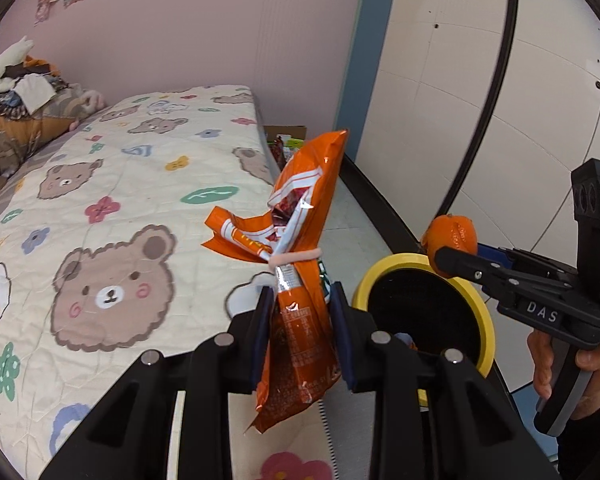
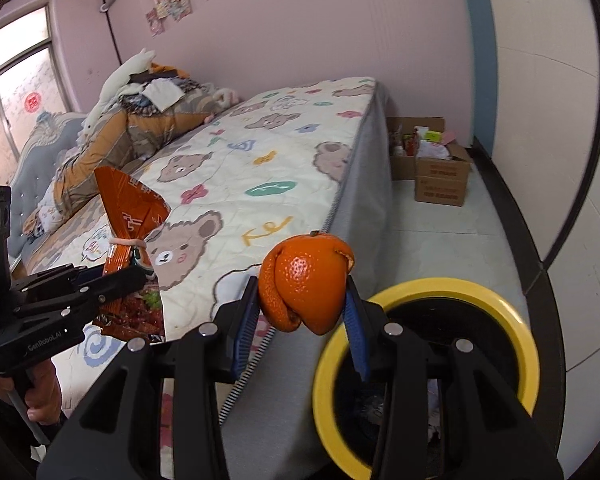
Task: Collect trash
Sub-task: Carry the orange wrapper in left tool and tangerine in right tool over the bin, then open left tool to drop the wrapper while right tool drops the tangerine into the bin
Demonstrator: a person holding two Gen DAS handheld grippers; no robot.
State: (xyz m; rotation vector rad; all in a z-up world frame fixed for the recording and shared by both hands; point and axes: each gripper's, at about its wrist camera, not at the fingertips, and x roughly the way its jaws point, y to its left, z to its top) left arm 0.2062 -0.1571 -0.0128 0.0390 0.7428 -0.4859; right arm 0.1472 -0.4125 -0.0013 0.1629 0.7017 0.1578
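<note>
Left wrist view: the left gripper (image 1: 300, 316) is closed narrowly on an orange snack bag (image 1: 300, 280), whose lower half is pinched between the two blue pads (image 1: 262, 332) while its upper half stands above them, cinched at the waist by a pale rubber band (image 1: 296, 258). The bag hangs over the edge of the bed (image 1: 112, 208), which is covered by a bear-print quilt; the bin (image 1: 424, 316), yellow-rimmed with a dark inside, stands on the floor just beside that bed edge, to the right of the bag and lower. The right gripper (image 1: 446, 258) enters from the right, held by a hand (image 1: 556, 368), and its fingertips close on an orange peel (image 1: 452, 238) that sits above the far rim of the bin. A cardboard box (image 1: 286, 140) lies on the floor past the foot of the bed. Right wrist view: the right gripper (image 2: 304, 308) holds the orange peel (image 2: 306, 284) between its blue pads (image 2: 246, 328), half closed, the peel bulging above the fingertips and touching both. The bin (image 2: 460, 292) is directly beyond and below the right finger, beside the grey side of the bed (image 2: 260, 168). The left gripper (image 2: 136, 276) reaches in from the left over the bed, gripped by a hand (image 2: 40, 392), with the snack bag (image 2: 130, 208) clamped in it and rising over the quilt. Cardboard boxes (image 2: 440, 176) stand on the floor near the foot of the bed, by the pink wall (image 2: 300, 32).
</note>
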